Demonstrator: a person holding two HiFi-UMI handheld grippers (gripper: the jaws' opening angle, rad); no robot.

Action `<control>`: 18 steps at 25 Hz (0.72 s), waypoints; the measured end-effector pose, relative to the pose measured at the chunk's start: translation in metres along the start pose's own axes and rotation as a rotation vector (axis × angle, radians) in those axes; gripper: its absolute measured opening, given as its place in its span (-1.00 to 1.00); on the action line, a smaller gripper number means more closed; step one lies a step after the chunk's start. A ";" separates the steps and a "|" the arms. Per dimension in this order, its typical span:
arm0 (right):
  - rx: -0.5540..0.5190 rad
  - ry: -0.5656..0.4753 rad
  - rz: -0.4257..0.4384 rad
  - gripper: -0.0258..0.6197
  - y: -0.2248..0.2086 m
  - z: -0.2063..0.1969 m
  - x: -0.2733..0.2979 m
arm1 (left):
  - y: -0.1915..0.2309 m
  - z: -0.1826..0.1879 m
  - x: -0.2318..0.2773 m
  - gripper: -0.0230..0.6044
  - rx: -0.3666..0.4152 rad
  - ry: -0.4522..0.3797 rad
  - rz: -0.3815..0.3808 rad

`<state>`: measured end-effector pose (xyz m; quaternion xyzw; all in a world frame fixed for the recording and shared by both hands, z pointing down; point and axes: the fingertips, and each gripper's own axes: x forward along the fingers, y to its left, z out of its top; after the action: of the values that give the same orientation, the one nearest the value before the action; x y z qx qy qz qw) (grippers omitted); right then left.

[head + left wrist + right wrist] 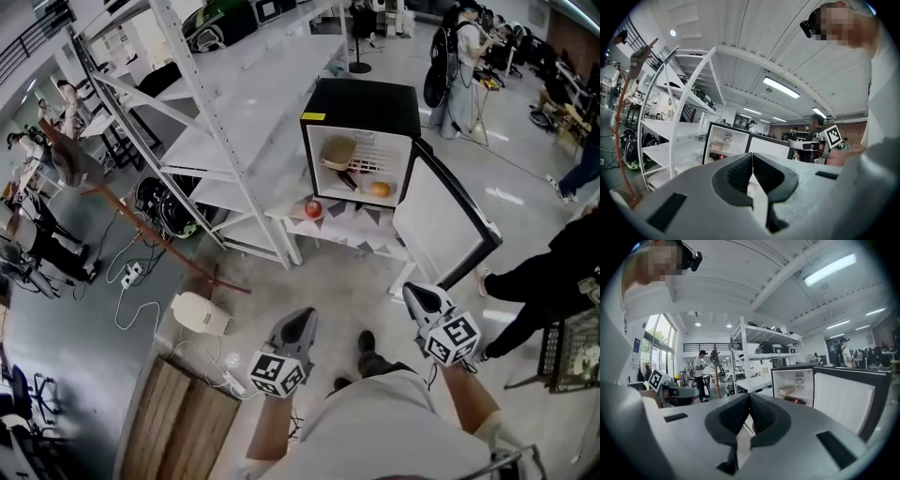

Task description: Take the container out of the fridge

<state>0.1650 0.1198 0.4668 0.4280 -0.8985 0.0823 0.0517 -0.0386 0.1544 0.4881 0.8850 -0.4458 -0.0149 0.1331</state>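
Two handheld claws point forward below the camera: the left claw (302,321) and right claw (416,293), each pressed together with nothing between. Well ahead, a black mini fridge (361,103) stands open on a low white tabletop (349,246). The tan container (338,150) sits on its upper shelf, above an orange (379,189). A red apple (313,208) lies on the tabletop outside.

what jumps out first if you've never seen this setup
The black mini fridge stands open on a low white table, with a tan container on its shelf and a red apple just outside. Nearer the camera, the left gripper and right gripper point toward it, jaws shut, empty.
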 end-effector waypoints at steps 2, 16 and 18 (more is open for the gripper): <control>0.003 0.002 0.008 -0.91 -0.010 0.001 0.013 | 0.009 -0.001 0.009 -0.91 -0.001 0.010 0.014; -0.051 0.002 0.094 -0.90 -0.098 0.031 0.109 | 0.053 0.043 0.111 -0.91 0.040 -0.021 0.058; -0.061 0.002 0.111 -0.90 -0.113 0.033 0.121 | 0.058 0.045 0.128 -0.91 0.039 -0.029 0.068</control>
<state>0.1761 -0.0483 0.4658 0.3755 -0.9230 0.0578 0.0610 -0.0134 0.0106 0.4710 0.8714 -0.4779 -0.0143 0.1099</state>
